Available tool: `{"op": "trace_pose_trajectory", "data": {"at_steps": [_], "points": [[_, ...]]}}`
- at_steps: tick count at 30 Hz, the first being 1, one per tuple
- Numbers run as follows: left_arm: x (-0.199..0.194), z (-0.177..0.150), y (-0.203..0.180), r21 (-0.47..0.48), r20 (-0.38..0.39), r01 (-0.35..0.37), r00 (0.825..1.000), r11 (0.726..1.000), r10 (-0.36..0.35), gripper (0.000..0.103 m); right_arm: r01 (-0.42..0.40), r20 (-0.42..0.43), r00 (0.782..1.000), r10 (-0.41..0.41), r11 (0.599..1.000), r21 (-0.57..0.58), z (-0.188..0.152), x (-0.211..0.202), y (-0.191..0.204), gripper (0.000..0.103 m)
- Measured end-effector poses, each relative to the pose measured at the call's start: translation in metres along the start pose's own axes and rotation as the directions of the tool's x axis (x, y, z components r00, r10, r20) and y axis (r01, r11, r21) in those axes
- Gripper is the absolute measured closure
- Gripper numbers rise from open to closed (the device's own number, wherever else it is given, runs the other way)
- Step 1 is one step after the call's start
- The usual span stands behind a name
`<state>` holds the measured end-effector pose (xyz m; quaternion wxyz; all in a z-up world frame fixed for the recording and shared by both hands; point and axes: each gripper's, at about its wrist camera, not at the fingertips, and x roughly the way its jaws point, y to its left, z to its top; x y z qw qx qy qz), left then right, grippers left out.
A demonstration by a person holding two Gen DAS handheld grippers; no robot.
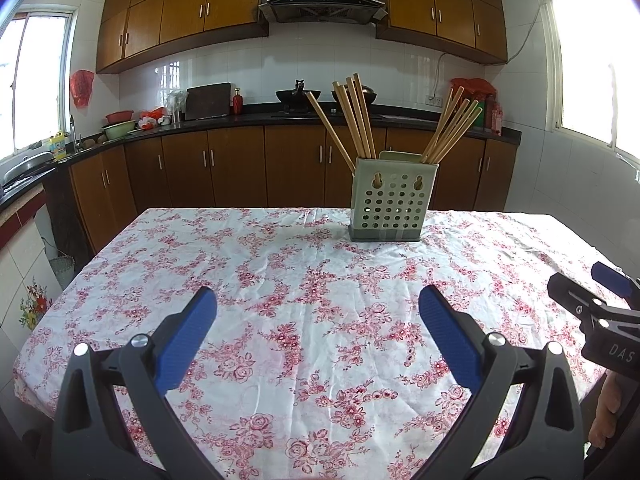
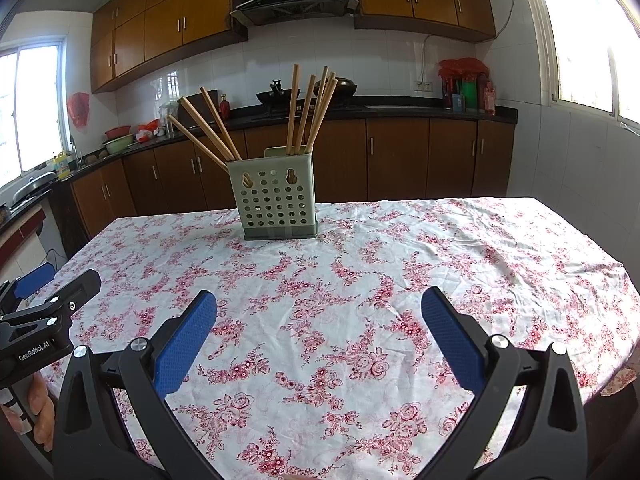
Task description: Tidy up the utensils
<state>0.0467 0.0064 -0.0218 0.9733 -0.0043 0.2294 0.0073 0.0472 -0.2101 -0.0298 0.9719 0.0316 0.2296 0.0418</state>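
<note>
Evidently we are holding both tongs apart and empty, left tongs (image 1: 318, 312) and right tongs (image 2: 319, 312), low over the table (image 1: 280, 280), facing the holder (image 1: 390, 200) where chopsticks (image 1: 358, 116) are standing in two splayed bunches.

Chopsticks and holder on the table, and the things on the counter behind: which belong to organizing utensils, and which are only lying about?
For the job:
- chopsticks, standing in two leaning bunches
- perforated green holder on the floral tablecloth
- left gripper and right gripper, jaws open, empty

Lying about:
- woks
- red bottle
- basins
</note>
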Motion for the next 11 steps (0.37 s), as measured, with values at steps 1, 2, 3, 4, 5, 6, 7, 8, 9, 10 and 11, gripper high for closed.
{"op": "trace_pose_trajectory", "data": {"at_steps": [1, 2, 3, 4, 5, 6, 7, 8, 9, 10, 11], "points": [[-0.0002, 0.0001, -0.0004, 0.0, 0.001, -0.001, 1.0, 1.0, 0.001, 0.004, 0.0, 0.0, 1.0, 0.0, 1.0, 0.0, 0.0, 0.0003, 0.0001, 0.002], [-0.0002, 0.0004, -0.0008, 0.0, 0.002, 0.0, 1.0, 1.0, 0.0, 0.004, 0.0, 0.0, 1.0, 0.0, 1.0, 0.001, 0.0003, 0.0004, -0.0004, 0.002], [-0.0001, 0.0004, -0.0013, 0.001, 0.002, -0.001, 1.0, 1.0, 0.001, 0.004, 0.0, -0.001, 1.0, 0.0, 1.0, 0.001, 0.0, 0.0005, 0.0004, 0.002], [-0.0002, 0.0005, -0.002, 0.001, 0.003, -0.003, 1.0, 1.0, 0.003, 0.004, 0.0, -0.001, 1.0, 0.0, 1.0, 0.001, 0.0002, 0.0004, 0.0, 0.002], [-0.0002, 0.0004, -0.0016, 0.0, 0.002, -0.002, 1.0, 1.0, 0.002, 0.004, 0.0, 0.0, 1.0, 0.0, 1.0, 0.001, 0.0004, 0.0004, -0.0004, 0.002], [-0.0005, 0.0004, -0.0016, 0.0, 0.002, -0.001, 1.0, 1.0, 0.001, 0.004, 0.0, 0.0, 1.0, 0.0, 1.0, 0.001, 0.0001, 0.0004, 0.0005, 0.002], [-0.0007, 0.0003, -0.0014, -0.002, 0.002, 0.0, 1.0, 1.0, 0.0, 0.004, 0.0, 0.0, 1.0, 0.0, 1.0, 0.001, 0.0003, 0.0004, 0.0, 0.002], [-0.0009, 0.0001, -0.0015, -0.002, 0.002, 0.002, 1.0, 1.0, -0.002, 0.004, 0.0, 0.0, 1.0, 0.0, 1.0, 0.001, 0.0004, 0.0004, -0.0007, 0.002], [-0.0007, 0.0007, -0.0021, -0.002, 0.001, 0.002, 1.0, 1.0, -0.002, 0.004, 0.0, 0.0, 1.0, 0.0, 1.0, 0.001, 0.0001, 0.0005, 0.0002, 0.002], [-0.0006, 0.0007, -0.0024, -0.002, 0.0, 0.002, 1.0, 1.0, -0.002, 0.004, 0.0, -0.001, 1.0, 0.0, 1.0, 0.001, 0.0003, 0.0004, -0.0004, 0.002], [-0.0007, 0.0004, -0.0026, -0.001, -0.002, 0.003, 1.0, 1.0, -0.003, 0.004, 0.0, -0.001, 1.0, 0.0, 1.0, 0.001, 0.0003, 0.0004, -0.0003, 0.002]]}}
